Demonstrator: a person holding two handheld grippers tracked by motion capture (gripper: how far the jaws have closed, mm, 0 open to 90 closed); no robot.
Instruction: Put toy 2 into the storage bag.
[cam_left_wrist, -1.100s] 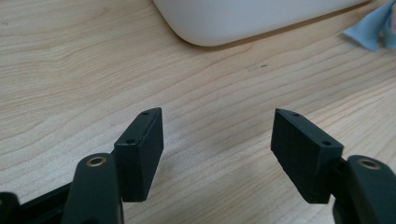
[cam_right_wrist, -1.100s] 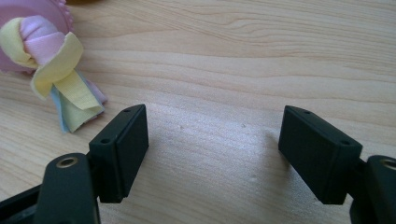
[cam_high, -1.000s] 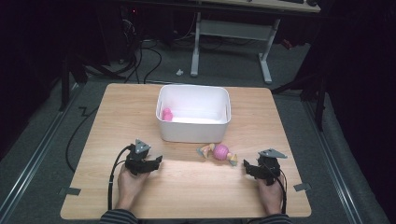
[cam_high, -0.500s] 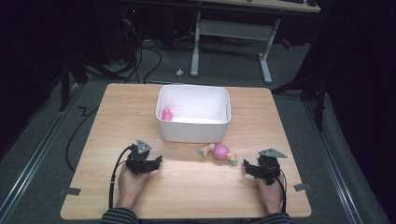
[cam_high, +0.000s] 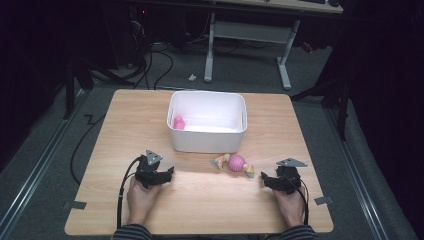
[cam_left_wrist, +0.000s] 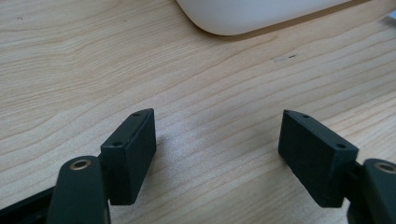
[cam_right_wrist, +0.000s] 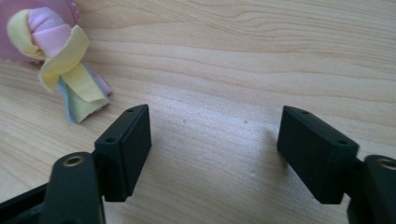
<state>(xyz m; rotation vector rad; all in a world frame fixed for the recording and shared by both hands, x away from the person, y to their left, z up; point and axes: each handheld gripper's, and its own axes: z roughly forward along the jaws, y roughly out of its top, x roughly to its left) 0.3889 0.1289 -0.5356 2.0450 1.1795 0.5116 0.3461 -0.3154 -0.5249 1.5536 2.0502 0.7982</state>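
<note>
Nothing has visibly moved since the earlier pictures. The left claw (cam_high: 166, 173) and right claw (cam_high: 265, 180) rest in the same spots on the bench (cam_high: 200, 210), nearer the person than the white bin (cam_high: 207, 142), jaws spread apart as before.

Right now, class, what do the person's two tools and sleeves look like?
Both the left tool and right tool are black, each topped by a grey three-cornered plate and trailing a black cable. Each has two flat, blocky black jaws with small screw holes. The striped sleeves are dark with light bands.
</note>
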